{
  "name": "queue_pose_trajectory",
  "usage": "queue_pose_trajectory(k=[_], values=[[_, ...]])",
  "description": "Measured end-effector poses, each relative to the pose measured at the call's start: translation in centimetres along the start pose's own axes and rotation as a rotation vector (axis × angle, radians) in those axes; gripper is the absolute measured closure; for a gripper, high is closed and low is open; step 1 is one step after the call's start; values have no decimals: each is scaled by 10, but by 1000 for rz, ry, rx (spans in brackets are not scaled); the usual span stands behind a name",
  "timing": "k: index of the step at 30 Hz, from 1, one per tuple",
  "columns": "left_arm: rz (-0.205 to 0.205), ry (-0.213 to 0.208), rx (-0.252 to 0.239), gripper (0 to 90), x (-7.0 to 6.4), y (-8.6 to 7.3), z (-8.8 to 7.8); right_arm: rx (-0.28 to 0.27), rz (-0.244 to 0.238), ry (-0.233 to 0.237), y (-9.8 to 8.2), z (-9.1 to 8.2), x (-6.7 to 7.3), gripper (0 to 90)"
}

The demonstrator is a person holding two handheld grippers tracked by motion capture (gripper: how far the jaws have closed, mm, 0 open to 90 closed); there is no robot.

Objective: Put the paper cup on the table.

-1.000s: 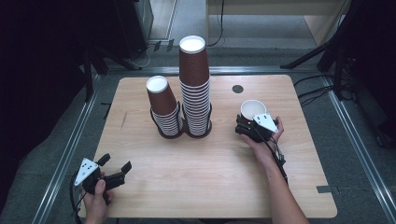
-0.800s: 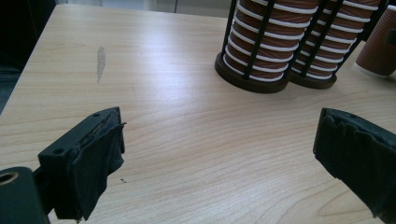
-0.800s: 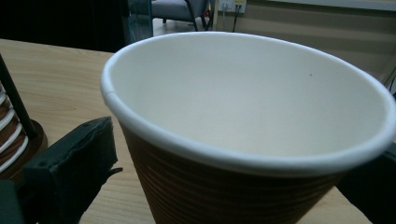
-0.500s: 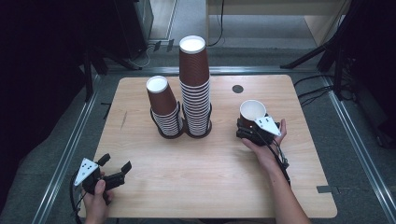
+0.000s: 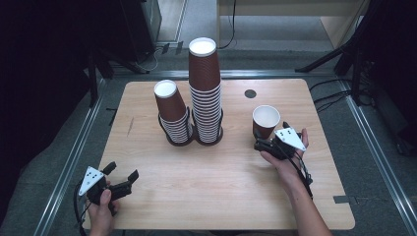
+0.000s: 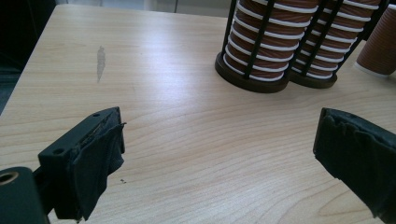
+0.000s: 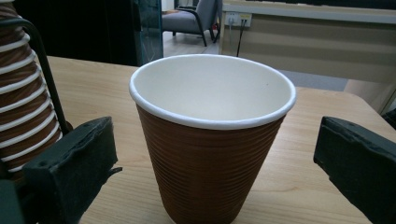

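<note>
Two cup stacks stood mid-worktop. One single cup was flanked, untouched, by the spread right claw. The left claw was spread, empty, near the front-left corner.

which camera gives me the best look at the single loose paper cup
The right gripper view: the cup stands upright, close, between its open claw's jaws. The high view shows it small; the left gripper view catches just its edge.

Even overhead light brightens the counter, while its surroundings fall into deep darkness. Shadows under the cup stacks are soft and short. Both claw views are sharp mid-frame, the near black pads slightly blurred.
</note>
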State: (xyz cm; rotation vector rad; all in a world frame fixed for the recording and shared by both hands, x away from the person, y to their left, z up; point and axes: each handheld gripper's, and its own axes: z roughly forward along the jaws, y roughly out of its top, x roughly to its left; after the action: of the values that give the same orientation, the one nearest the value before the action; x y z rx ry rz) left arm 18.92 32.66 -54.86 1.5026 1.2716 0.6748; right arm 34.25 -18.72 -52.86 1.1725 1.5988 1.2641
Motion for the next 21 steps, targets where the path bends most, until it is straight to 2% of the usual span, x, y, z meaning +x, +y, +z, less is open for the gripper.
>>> queue_pose_trajectory(k=[13,21], values=[[1,2,1,22,0,0,0,-37,25,-7,7,-23,-12,0],[2,4,1,22,-1,0,0,-51,31,-22,5,-39,-24,0]])
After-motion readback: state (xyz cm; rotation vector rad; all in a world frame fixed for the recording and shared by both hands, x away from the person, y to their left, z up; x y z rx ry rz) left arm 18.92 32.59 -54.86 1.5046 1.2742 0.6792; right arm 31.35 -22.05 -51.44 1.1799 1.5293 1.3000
